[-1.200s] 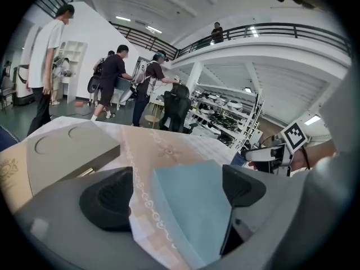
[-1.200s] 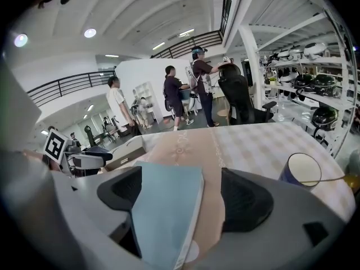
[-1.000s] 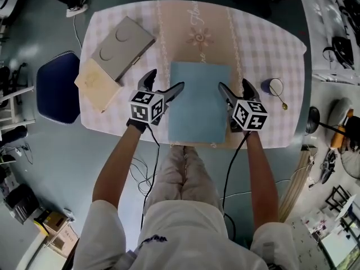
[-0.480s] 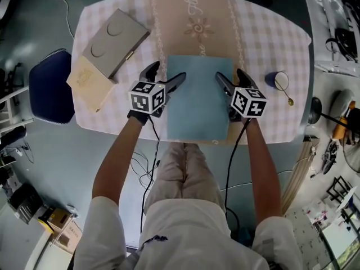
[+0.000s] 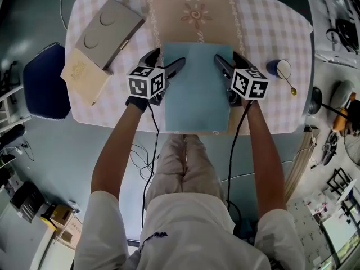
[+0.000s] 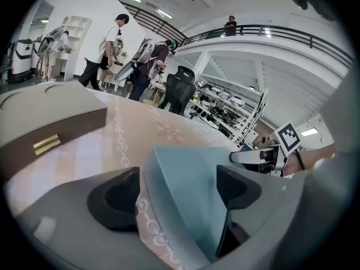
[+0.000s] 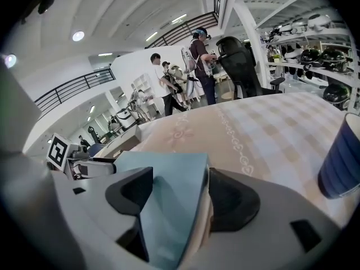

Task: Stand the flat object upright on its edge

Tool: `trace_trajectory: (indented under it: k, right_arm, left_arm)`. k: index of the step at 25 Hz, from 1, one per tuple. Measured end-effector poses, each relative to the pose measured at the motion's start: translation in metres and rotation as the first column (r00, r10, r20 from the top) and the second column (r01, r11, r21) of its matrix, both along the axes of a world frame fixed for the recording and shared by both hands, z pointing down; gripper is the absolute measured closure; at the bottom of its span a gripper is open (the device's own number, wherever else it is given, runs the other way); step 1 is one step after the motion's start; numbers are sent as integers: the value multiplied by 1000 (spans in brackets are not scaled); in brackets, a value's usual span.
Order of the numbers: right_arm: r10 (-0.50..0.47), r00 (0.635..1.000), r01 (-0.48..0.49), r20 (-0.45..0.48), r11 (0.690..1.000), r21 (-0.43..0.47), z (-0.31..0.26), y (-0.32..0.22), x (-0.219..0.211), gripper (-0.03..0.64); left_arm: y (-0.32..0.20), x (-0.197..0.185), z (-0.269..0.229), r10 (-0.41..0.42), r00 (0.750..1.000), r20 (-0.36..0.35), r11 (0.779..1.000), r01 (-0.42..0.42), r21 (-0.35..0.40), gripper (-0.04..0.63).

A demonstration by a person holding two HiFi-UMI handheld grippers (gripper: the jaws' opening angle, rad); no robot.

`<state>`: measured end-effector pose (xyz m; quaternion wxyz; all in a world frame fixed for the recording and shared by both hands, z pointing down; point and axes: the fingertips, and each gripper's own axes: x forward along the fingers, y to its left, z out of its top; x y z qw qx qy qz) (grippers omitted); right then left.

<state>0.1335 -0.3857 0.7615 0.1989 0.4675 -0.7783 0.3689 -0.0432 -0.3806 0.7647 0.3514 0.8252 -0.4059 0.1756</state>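
A flat light-blue book (image 5: pixel 197 89) lies on the checked tablecloth, near the table's front edge. My left gripper (image 5: pixel 167 59) straddles its left edge, one finger outside the edge and the other over the cover. My right gripper (image 5: pixel 226 58) straddles the right edge the same way. In the left gripper view the book (image 6: pixel 191 173) sits between the jaws of the left gripper (image 6: pixel 177 190), with a sliver of cloth beside the outer pad. In the right gripper view the book (image 7: pixel 169 179) fills the gap of the right gripper (image 7: pixel 180 198). Both pairs of jaws have just been closing.
A grey box (image 5: pixel 109 32) lies partly on a pale wooden box (image 5: pixel 84 77) at the table's left. A dark blue cup (image 5: pixel 275 67) and a spoon (image 5: pixel 289 86) stand at the right. A blue chair (image 5: pixel 45 80) stands left of the table (image 5: pixel 264 27).
Both grippers have sunk onto the book's side edges, and their jaws stand narrower than before. The book lies where it was.
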Motion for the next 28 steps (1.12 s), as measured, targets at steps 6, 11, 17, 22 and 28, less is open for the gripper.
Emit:
trace_trajectory:
  k: [6,11,17,22,28]
  right_arm:
    - [2,1000,-2,1,1000,1,-1,2,-2,308]
    - [0,1000,0,0,1000,-4,-1,2,-1,310]
    - [-7,1000,7,-13,1000,6,-6,1,-1,311]
    - [-11,1000,12,-20,1000,15,-15,5,-1,313]
    - [-15,999,16,-33,999,43,-31,9,-1,324]
  left_arm:
    - [0,2,1,7,1000,-7,1000,-7,-4,178]
    - [1,6,0,26,1000,-12,1000,-26,-11,230]
    - [-2,8,-4,27,1000,-5,1000,-27,-6,230]
    - [3,8,-13,39,999,16,999,-39,4,230]
    - [5,7,-29,46,998,35,999,-47,24,242]
